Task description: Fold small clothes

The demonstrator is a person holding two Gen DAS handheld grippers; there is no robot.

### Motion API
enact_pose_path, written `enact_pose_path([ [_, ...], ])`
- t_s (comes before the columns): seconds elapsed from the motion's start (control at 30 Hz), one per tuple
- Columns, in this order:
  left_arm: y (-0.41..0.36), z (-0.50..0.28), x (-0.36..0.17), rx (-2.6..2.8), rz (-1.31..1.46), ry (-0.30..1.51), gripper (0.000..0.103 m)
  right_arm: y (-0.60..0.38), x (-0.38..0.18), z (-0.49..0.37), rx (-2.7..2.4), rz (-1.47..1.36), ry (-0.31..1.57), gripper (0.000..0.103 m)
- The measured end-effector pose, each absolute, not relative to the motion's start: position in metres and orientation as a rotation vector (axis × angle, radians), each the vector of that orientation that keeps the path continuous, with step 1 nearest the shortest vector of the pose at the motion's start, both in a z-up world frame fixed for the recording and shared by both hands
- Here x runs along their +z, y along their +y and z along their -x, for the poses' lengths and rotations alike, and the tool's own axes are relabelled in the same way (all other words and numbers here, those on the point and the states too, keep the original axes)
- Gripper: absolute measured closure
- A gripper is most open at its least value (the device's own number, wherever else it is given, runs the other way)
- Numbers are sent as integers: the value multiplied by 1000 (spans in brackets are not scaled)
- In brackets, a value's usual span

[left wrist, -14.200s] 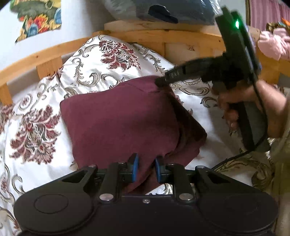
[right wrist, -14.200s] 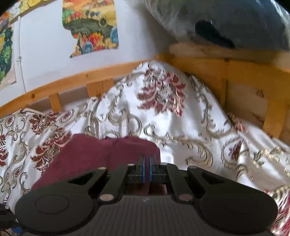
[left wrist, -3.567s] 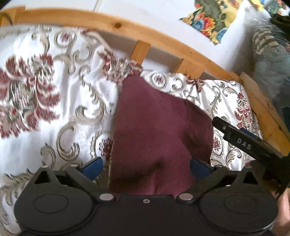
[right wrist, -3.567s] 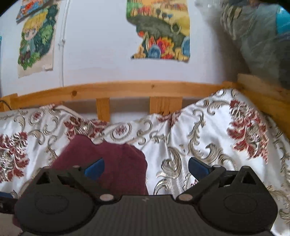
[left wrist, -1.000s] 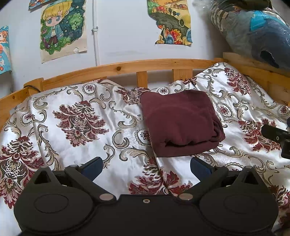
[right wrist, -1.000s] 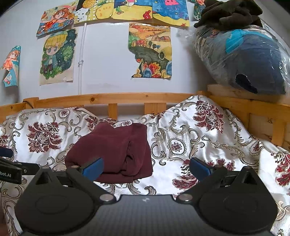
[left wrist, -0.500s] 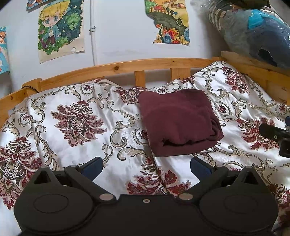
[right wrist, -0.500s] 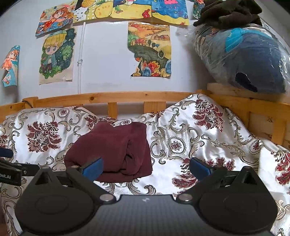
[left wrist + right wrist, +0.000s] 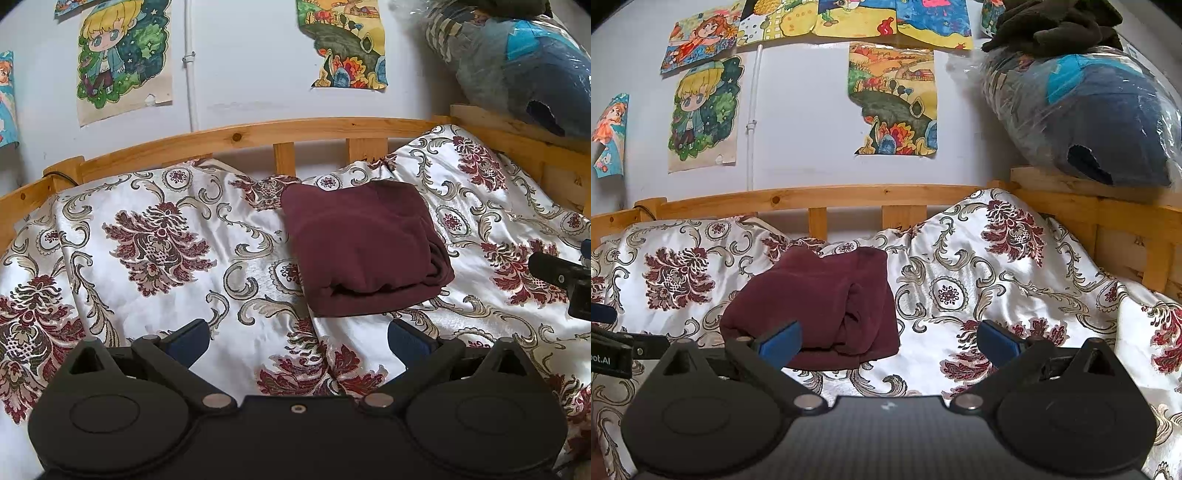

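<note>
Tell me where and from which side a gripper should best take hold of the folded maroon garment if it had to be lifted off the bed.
Probably the near edge of the folded maroon garment, where the stacked layers show as an open roll facing the camera. Coming in low from the front along the floral bedspread, an open gripper could close on all layers at once; the far edge sits close to the wooden bed rail.

We see a bed covered with a white satin bedspread (image 9: pixel 122 306) patterned in dark red flowers and grey-gold scrolls; behind it runs a wooden bed rail (image 9: pixel 827 197); on the pale wall hang a cartoon poster (image 9: pixel 701 110) and a landscape poster (image 9: pixel 894 99); at the right, a plastic-wrapped blue bundle (image 9: pixel 1097 118) rests on the frame, dark clothing (image 9: pixel 1056 26) heaped on top.
</note>
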State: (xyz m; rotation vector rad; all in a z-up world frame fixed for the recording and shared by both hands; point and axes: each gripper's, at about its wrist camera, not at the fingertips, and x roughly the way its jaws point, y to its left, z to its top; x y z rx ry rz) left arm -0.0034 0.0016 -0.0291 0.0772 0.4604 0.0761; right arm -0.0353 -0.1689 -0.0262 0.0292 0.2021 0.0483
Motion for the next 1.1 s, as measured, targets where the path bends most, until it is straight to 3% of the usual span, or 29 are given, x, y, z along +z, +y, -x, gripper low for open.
enact_pose_path([
  [1.1,0,5,-30,67,-75,459,1,-169,-28,34,52,-32,218,0],
])
